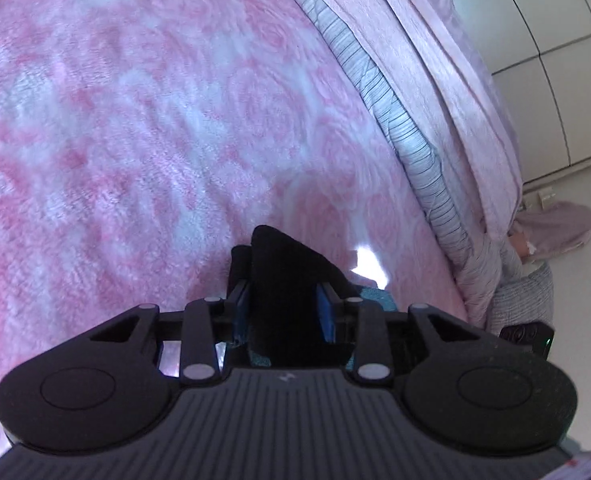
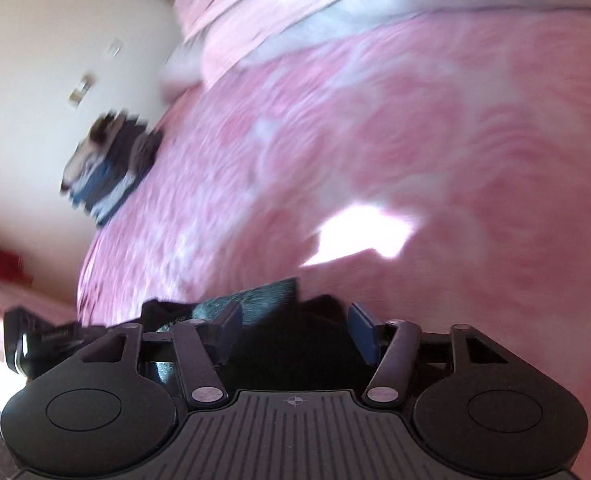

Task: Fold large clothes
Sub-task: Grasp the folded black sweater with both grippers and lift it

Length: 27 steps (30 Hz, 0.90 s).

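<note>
Black fabric of the garment (image 1: 283,264) sits pinched between my left gripper (image 1: 283,312) pads, held above the pink rose-patterned blanket (image 1: 135,120). My right gripper (image 2: 295,332) also holds dark cloth between its jaws, though blur hides how tightly; folded clothes (image 2: 107,168) lie at the bed's edge.

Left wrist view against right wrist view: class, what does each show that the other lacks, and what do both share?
Left wrist only: white cabinets and a striped grey sheet along the bed's edge. Right wrist only: a blurred blue pile of clothes at the bed's edge and a cream wall. Both: the pink rose blanket, a sunlit patch, and dark cloth between the jaws.
</note>
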### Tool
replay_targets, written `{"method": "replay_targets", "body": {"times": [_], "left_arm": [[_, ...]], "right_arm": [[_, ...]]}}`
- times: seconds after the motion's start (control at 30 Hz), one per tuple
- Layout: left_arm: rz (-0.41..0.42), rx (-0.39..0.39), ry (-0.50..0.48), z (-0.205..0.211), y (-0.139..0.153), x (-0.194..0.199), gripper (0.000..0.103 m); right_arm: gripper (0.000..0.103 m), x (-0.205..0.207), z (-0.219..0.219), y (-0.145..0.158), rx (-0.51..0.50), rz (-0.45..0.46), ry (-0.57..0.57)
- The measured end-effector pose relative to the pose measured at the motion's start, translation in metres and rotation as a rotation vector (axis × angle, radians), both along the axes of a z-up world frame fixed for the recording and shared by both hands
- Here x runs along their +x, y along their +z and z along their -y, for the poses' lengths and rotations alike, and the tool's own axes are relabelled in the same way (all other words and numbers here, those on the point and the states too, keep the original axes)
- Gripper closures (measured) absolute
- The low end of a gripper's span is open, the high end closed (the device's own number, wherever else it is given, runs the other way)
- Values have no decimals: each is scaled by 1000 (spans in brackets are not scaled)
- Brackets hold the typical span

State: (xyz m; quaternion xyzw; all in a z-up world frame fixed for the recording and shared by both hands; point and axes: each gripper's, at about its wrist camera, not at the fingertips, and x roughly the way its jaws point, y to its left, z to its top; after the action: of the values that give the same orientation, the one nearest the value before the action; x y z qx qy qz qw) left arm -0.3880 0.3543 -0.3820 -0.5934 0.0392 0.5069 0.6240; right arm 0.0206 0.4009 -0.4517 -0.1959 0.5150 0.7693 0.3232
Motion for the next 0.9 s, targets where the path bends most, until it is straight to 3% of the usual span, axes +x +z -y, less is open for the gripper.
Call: {"method": "replay_targets", "body": {"times": [0.03, 0.07, 0.1, 0.23, 0.33, 0.4, 0.43, 0.5, 0.53, 0.57, 0.6, 0.67, 0.77, 0.9], "left_arm": [[-12, 3, -1, -1, -1, 2, 79], [-22, 8, -1, -2, -1, 3, 86], [-33, 16, -3, -2, -1, 3, 97], [-165, 55, -34, -3, 3, 12, 99], [-205, 42, -37, -6, -9, 15, 97], [-230, 38, -30, -8, -9, 20, 96], [-262, 36, -40, -8, -5, 23, 94], [-304, 25, -36, -5, 6, 26, 84], [-319, 10, -23, -1, 12, 26, 81], [-339, -11, -11, 3, 18, 24, 73], [-340, -23, -13, 8, 23, 22, 74], [-285, -56, -14, 23, 31, 16, 69], [-125, -122, -4, 51, 32, 7, 47], [21, -205, 36, 83, 14, 2, 40]], "right_arm": [[62, -8, -2, -5, 3, 7, 18], [88, -11, -3, -9, 11, 24, 30], [99, -14, -4, -11, 13, 40, 38], [103, -7, 1, 0, 107, 74, -16], [103, -9, 2, -21, 86, 175, -56], [103, -11, 1, -20, 81, 194, -75], [100, -10, 1, -15, 68, 197, -89], [72, -1, 6, 2, 85, 231, -120], [65, 6, 10, 12, 102, 254, -134], [51, 16, 16, 20, 108, 253, -140], [41, 28, 22, 27, 94, 225, -142], [37, 58, 35, 33, 22, 144, -138], [34, 94, 58, 30, -73, 65, -104], [33, 117, 78, 11, -188, -30, -67]]}}
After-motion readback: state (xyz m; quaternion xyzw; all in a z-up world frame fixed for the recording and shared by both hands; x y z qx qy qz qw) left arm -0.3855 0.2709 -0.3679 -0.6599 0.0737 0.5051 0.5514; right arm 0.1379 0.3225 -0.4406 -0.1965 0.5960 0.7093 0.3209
